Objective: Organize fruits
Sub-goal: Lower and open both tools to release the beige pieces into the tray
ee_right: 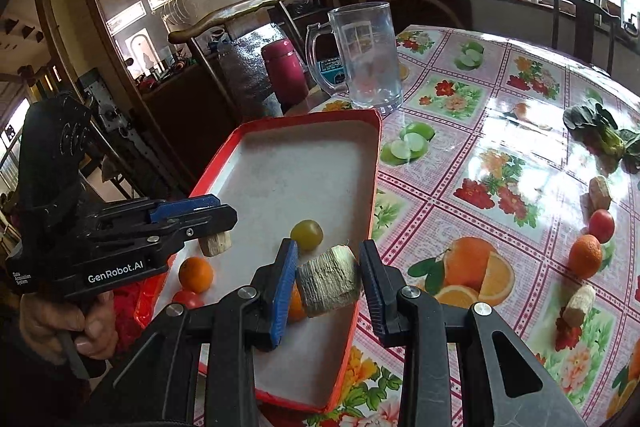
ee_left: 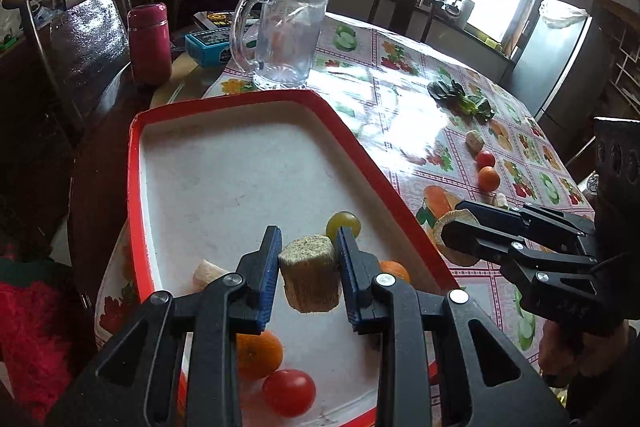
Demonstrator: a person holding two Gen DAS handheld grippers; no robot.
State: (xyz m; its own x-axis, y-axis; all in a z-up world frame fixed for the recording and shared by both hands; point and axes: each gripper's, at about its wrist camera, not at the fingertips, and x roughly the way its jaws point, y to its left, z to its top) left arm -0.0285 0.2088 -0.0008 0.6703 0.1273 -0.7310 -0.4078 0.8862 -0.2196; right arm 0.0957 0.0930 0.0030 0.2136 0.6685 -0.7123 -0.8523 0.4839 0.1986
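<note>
over the red-rimmed tray (ee_left: pixel 134 187), near its front edge, the left gripper (ee_left: pixel 308 263) has its blue pads clamped on a tan sugarcane chunk (ee_left: pixel 310 277), held just off the tray floor. the right gripper (ee_right: pixel 328 277) is over the tray's right rim, jaws pinching another cane piece (ee_right: pixel 330 281). already in the tray: a green grape (ee_left: pixel 343 223), two oranges (ee_left: pixel 258 355) (ee_left: pixel 394 269), a cherry tomato (ee_left: pixel 289 392) and a pale chunk (ee_left: pixel 208 273). out on the tablecloth toward the right edge sit an orange (ee_right: pixel 585 255), a tomato (ee_right: pixel 601 225) and leafy greens (ee_right: pixel 600 131). a glass mug (ee_left: pixel 284 31) stands just past the tray's far edge.
</note>
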